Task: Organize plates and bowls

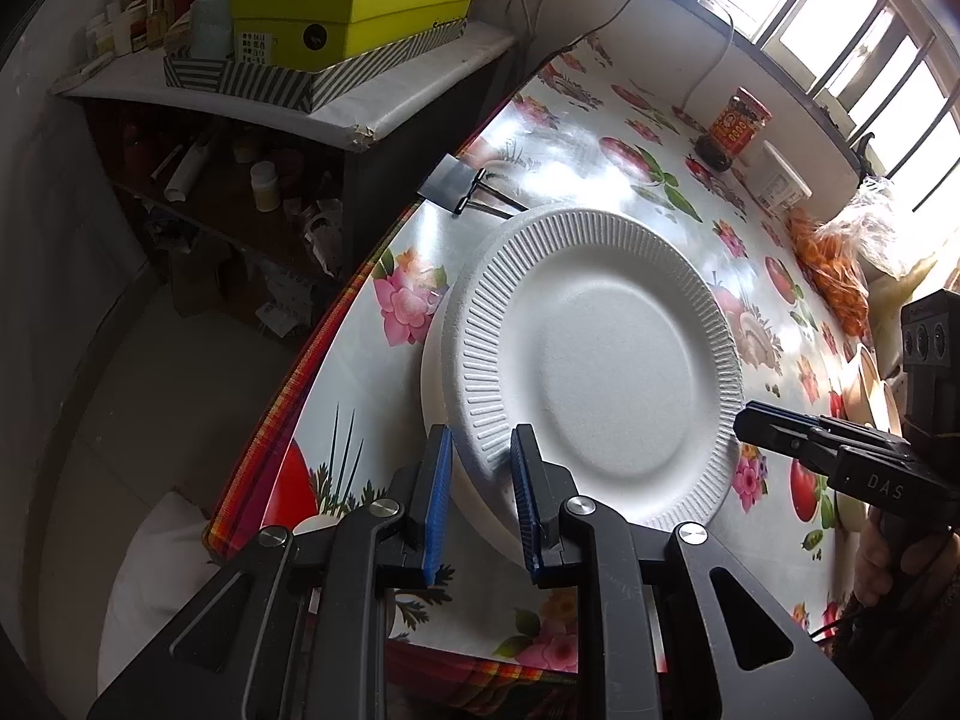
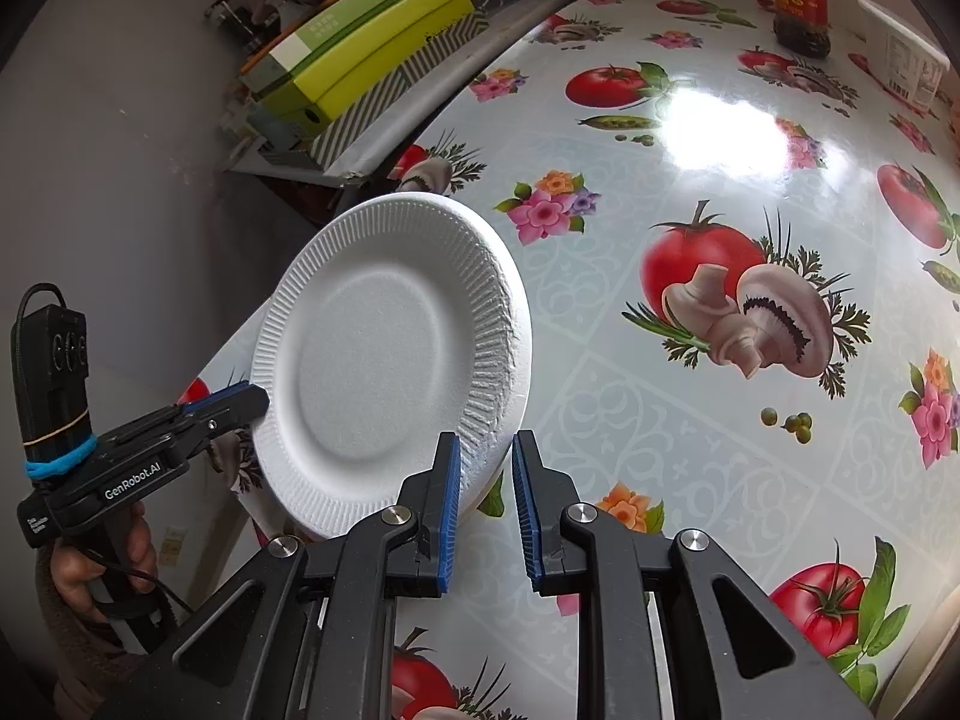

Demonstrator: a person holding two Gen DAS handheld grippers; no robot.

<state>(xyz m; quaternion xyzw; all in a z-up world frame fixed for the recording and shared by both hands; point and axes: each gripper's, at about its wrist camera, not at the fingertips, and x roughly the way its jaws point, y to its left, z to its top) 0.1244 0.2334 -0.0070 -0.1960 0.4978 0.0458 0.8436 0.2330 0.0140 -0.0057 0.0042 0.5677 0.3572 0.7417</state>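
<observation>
Bright window (image 1: 840,18) daylight glares off the tablecloth (image 2: 726,126) (fisheye-warped, dark corners).

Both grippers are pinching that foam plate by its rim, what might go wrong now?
The foam plate, held only at its rim by the left gripper and right gripper, may crack or dent there. It sits near the table edge, over another white dish; a slip might drop it off the table.

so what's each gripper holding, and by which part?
Both hold the white foam plate by its ribbed rim, on opposite edges: left gripper on one side, right gripper on the other.
</observation>
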